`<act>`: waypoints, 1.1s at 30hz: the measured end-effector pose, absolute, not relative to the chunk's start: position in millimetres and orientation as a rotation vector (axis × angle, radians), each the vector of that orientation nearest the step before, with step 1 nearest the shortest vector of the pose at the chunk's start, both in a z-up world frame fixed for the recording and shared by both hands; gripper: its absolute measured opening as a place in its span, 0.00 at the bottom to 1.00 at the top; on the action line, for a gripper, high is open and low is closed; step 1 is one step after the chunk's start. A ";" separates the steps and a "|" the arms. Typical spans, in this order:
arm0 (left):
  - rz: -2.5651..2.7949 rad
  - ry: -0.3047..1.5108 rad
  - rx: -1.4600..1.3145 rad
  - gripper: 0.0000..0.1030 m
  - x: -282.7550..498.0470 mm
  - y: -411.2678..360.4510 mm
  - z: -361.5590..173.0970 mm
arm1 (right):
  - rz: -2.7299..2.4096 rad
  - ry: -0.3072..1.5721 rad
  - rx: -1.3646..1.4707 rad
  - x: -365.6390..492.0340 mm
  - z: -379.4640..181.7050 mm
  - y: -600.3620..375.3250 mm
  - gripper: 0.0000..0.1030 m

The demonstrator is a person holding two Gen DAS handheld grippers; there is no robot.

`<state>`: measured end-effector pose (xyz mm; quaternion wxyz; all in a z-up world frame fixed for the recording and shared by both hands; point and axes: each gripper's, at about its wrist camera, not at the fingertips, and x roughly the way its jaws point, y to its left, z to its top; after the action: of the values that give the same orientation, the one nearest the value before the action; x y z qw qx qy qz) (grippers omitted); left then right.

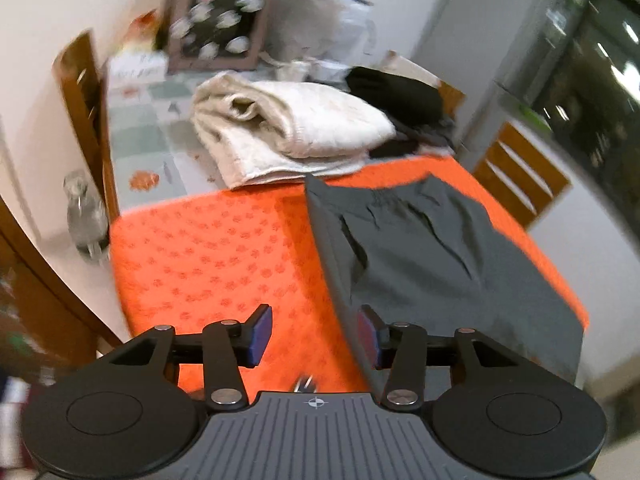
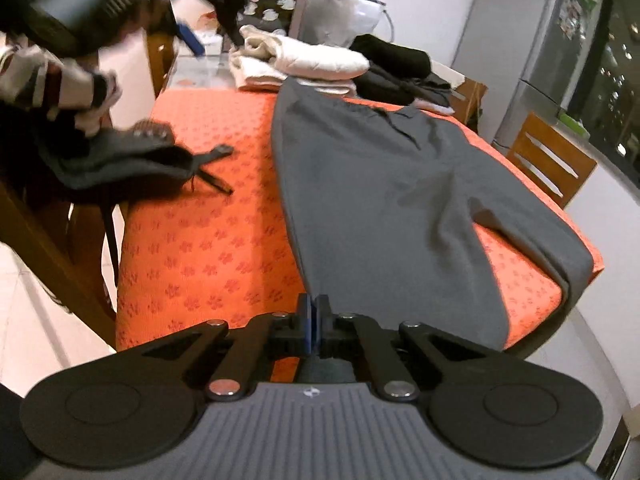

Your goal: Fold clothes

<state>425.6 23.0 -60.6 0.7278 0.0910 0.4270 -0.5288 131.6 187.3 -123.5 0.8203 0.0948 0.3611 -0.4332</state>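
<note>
Grey trousers lie lengthwise on the orange flower-patterned cover of a table. In the left wrist view my left gripper stands open over the near edge. The trousers' left edge runs between its fingers, close against the right pad. In the right wrist view the grey trousers narrow toward my right gripper. Its blue pads are pressed together on the near end of the cloth, and grey fabric shows behind them.
A folded cream blanket and a pile of black clothes lie at the table's far end. A dark garment with straps hangs off the left edge under a person's sleeve. Wooden chairs and a fridge stand around.
</note>
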 end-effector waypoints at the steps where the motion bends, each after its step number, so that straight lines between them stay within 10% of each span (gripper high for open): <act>1: -1.155 0.953 0.177 0.48 427.3 12.5 -67.1 | -0.927 0.764 0.223 127.8 -117.6 185.3 0.02; 16: -1.033 1.052 0.184 0.45 450.7 -111.7 -156.5 | -0.940 0.714 0.436 94.4 -85.2 159.4 0.02; 18: -1.029 1.055 0.158 0.28 454.5 -114.4 -162.2 | -0.945 0.698 0.463 91.3 -83.0 157.8 0.02; 19: -1.043 1.047 0.152 0.04 454.5 -114.3 -161.8 | -0.942 0.682 0.484 89.4 -80.5 157.4 0.02; 33: -1.097 0.732 0.073 0.05 387.5 -122.7 -42.9 | -0.847 0.459 0.633 17.1 -9.0 130.6 0.02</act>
<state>387.5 -122.7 -42.9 0.7895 0.0341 0.3402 -0.5097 17.1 130.6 -9.0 0.8385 0.2991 0.2171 -0.4005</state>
